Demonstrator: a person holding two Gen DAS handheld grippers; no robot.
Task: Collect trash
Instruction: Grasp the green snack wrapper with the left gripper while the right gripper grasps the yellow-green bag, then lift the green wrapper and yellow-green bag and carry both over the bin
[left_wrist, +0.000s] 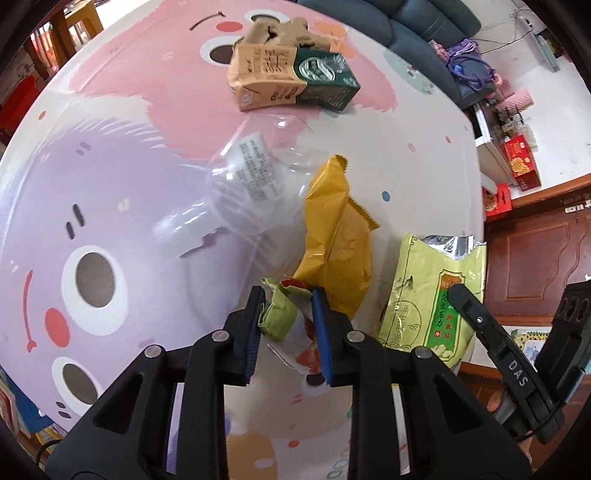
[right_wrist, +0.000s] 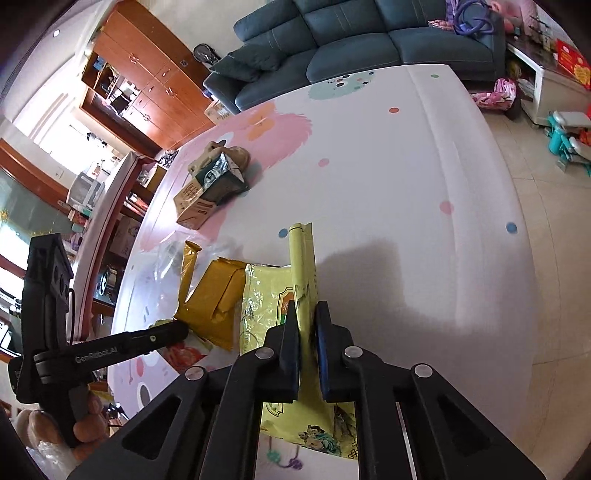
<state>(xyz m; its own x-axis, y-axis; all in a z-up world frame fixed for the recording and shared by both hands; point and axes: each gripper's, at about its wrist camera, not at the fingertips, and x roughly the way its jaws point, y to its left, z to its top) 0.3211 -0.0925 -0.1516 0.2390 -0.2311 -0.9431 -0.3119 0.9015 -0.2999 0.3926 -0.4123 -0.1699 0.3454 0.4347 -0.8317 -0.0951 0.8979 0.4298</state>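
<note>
My left gripper is shut on a crumpled green, white and red wrapper low over the table. Just beyond it lies a mustard-yellow packet, also in the right wrist view. My right gripper is shut on the folded edge of a pale green snack bag; that bag stands at the table's right edge. A clear plastic bag with a white label lies further out. A squashed brown and green carton rests at the far side, and shows again in the right wrist view.
The table wears a glossy cartoon cover in pink and purple. A blue sofa stands behind the table. Wooden cabinets are on the left, and red boxes on a low unit to the right. A hand holds the left gripper's handle.
</note>
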